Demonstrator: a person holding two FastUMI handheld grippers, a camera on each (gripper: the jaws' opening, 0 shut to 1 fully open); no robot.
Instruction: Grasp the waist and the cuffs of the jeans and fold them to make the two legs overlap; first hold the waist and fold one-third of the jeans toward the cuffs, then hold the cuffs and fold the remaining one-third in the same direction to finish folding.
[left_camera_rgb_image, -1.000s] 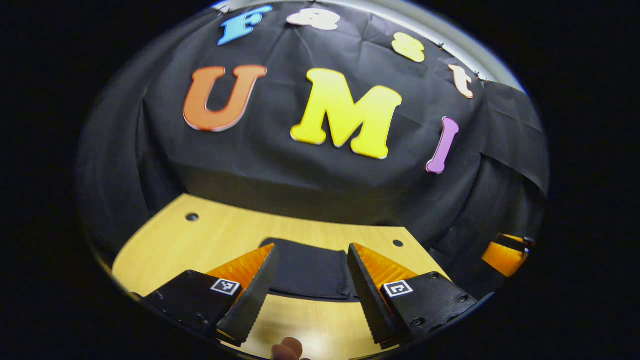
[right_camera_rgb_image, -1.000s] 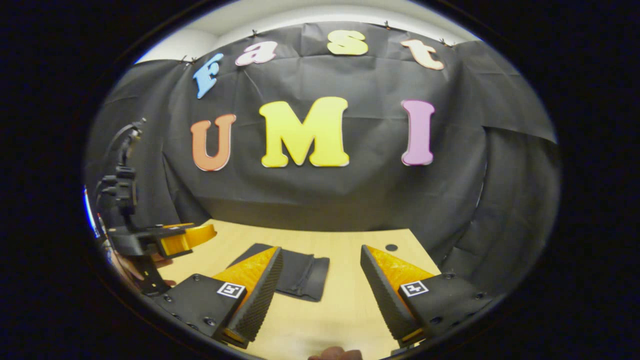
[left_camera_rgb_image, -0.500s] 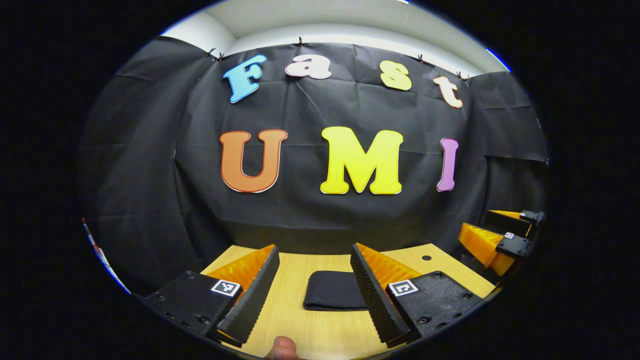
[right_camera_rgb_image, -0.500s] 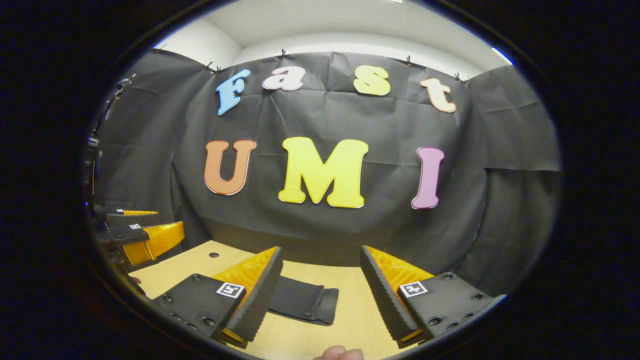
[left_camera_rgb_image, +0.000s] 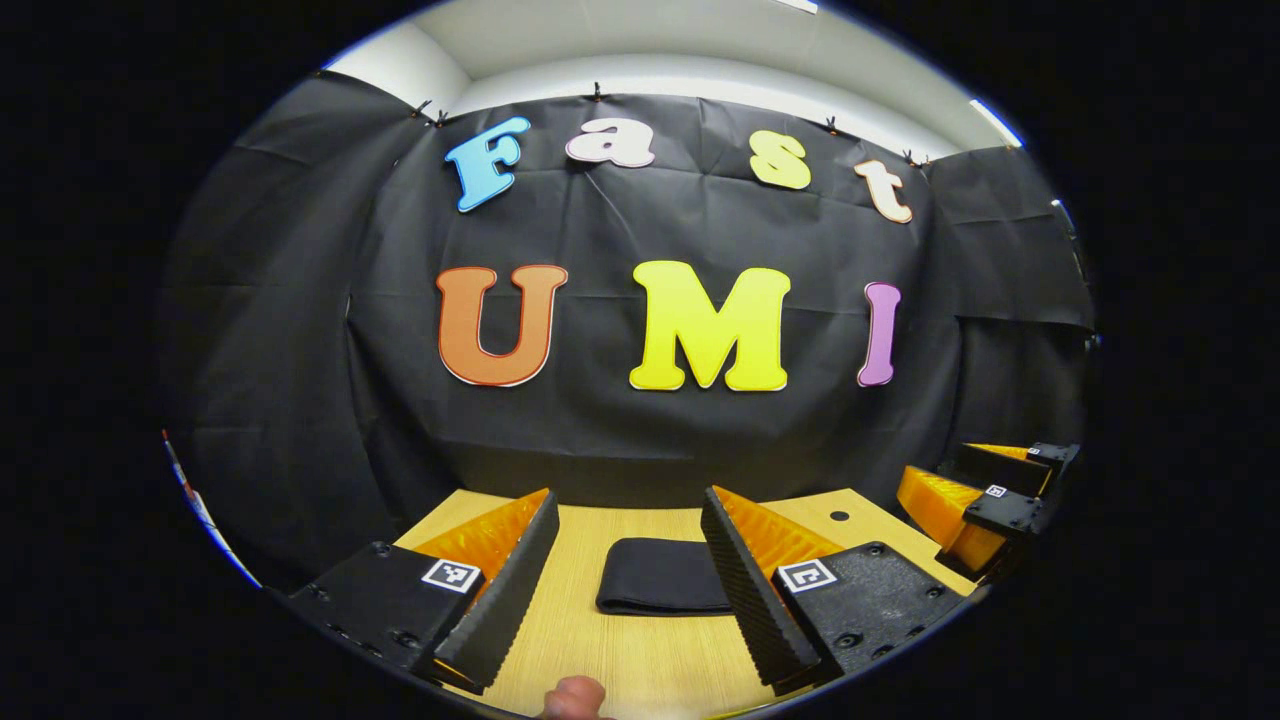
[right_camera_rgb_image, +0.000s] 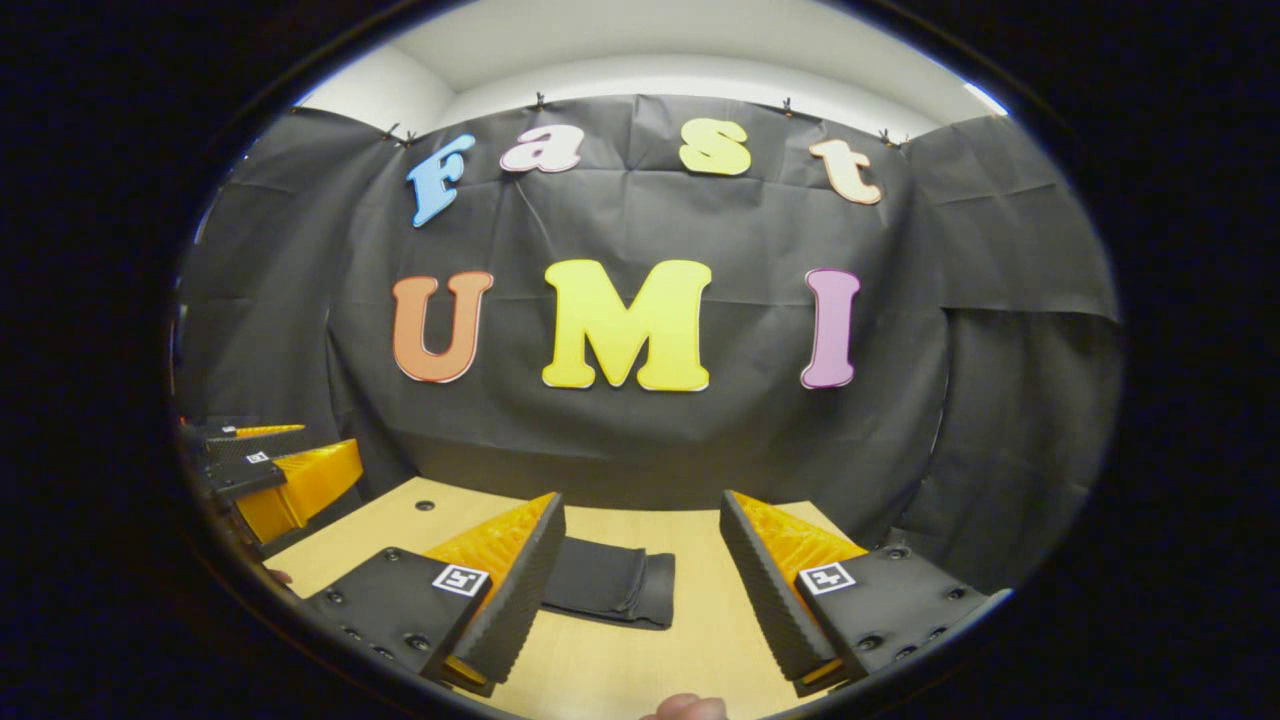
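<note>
The dark jeans (left_camera_rgb_image: 655, 588) lie folded into a compact flat bundle on the wooden table (left_camera_rgb_image: 640, 660). In the left gripper view my left gripper (left_camera_rgb_image: 628, 520) hangs open above the table, pulled back from the bundle, nothing between its fingers. The right gripper view has the same bundle of jeans (right_camera_rgb_image: 610, 595) partly behind my right gripper's left finger (right_camera_rgb_image: 520, 590). My right gripper (right_camera_rgb_image: 642, 515) is open and empty too. The right gripper (left_camera_rgb_image: 975, 500) appears far right in the left gripper view, and the left gripper (right_camera_rgb_image: 275, 470) far left in the right gripper view.
The table (right_camera_rgb_image: 690, 640) has small round holes (left_camera_rgb_image: 839, 516) near its far corners, one hole (right_camera_rgb_image: 425, 506) at the left in the right gripper view. Black cloth walls close off the back and sides. A fingertip (left_camera_rgb_image: 572, 698) shows at the bottom edge.
Both grippers have lifted and drawn back from the jeans, tilting up toward the wall. The folded bundle stays put on the table and looks smaller and farther off.
</note>
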